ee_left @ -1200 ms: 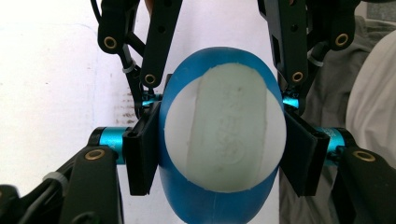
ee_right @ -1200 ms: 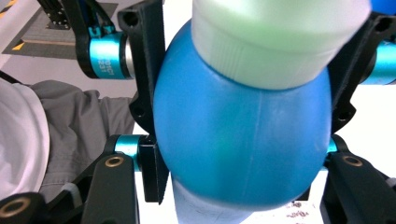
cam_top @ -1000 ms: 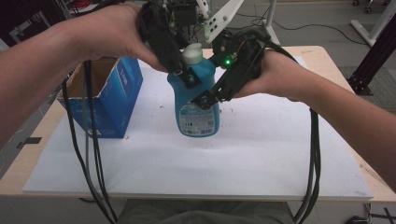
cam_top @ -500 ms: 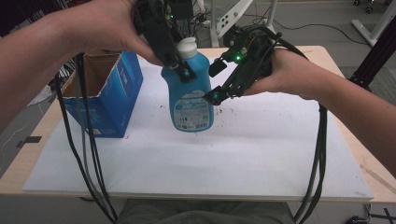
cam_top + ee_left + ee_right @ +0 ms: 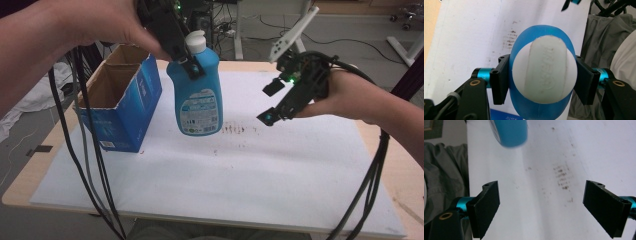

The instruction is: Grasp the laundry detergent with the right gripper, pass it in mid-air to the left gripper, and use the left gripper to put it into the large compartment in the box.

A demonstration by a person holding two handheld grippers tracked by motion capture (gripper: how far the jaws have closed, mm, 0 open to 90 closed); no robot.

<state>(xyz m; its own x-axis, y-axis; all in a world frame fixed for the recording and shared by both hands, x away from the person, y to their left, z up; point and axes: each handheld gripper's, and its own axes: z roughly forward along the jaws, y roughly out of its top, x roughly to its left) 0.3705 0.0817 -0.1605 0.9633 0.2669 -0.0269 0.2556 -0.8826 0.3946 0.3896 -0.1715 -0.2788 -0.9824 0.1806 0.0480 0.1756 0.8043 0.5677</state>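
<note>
A blue detergent bottle with a white cap hangs upright above the white mat. My left gripper is shut on its neck, just below the cap. In the left gripper view both jaws of the left gripper press the neck from either side. My right gripper stands to the right of the bottle, apart from it. Its jaws have just been opening and nothing is between them. In the right gripper view the right gripper looks down on the mat, with the bottle at the upper left.
An open blue cardboard box stands on the mat left of the bottle. Brown smudges mark the mat under the bottle. Black cables hang from both grippers over the table's front edge.
The left gripper has lifted the bottle off the mat and carried it slightly left. The right gripper has let go of the bottle, opened and moved away to the right.
</note>
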